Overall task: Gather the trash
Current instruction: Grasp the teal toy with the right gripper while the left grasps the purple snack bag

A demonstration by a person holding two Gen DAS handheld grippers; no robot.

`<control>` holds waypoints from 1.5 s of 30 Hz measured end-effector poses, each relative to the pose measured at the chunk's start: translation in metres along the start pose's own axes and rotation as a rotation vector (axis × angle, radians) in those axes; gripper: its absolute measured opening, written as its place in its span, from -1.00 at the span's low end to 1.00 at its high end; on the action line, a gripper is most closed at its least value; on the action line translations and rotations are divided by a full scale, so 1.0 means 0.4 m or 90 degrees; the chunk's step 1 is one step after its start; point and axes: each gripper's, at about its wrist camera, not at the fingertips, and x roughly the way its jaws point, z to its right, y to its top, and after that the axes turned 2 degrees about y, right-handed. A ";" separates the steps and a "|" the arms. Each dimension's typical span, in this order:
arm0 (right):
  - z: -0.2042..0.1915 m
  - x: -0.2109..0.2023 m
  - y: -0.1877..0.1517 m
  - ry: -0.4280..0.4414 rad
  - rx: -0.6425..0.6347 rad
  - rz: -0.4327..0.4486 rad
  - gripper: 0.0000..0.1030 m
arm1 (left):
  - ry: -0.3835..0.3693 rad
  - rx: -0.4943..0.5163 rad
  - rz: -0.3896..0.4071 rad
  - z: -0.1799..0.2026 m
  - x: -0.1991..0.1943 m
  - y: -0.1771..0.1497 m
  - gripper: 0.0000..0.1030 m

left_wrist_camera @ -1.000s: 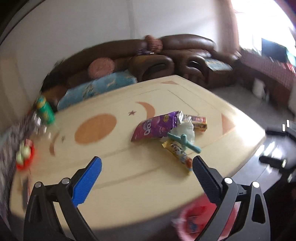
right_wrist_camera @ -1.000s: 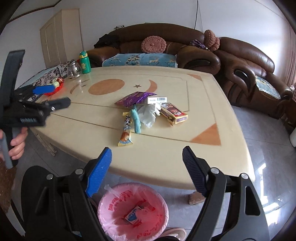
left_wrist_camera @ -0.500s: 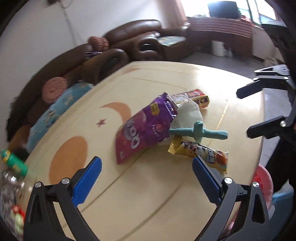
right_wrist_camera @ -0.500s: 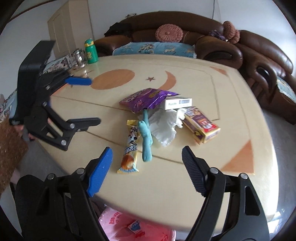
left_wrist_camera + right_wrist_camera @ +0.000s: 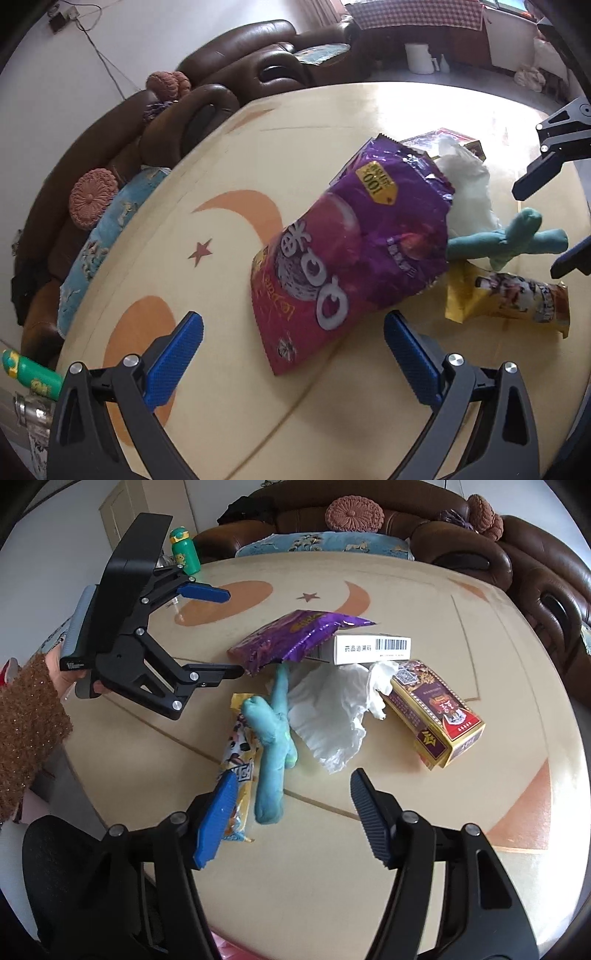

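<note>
Both hand-held grippers came down toward crinkly purple foil bag [image 5: 354, 254]

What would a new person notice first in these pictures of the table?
The eye falls first on the shiny purple snack bag in the middle of the cream table, lying partly over a white barcode box. Beside it lie a teal toy figure, crumpled white tissue and a purple and gold carton. Both open grippers, left gripper and right gripper, point at the pile.
</note>
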 end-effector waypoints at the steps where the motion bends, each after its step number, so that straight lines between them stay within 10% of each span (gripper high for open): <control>1: 0.001 0.003 0.001 0.002 -0.002 -0.001 0.22 | 0.005 0.006 -0.007 -0.002 0.013 0.001 0.86; 18: 0.046 0.054 0.005 0.024 0.022 -0.025 -0.01 | 0.036 0.028 -0.022 -0.032 0.084 0.036 0.86; 29: 0.045 0.048 0.001 0.042 0.029 -0.025 -0.59 | 0.054 0.039 -0.010 -0.010 0.095 0.068 0.86; 45: 0.015 0.035 -0.014 0.020 0.005 -0.022 -0.69 | 0.016 0.018 -0.047 -0.021 0.111 0.089 -0.03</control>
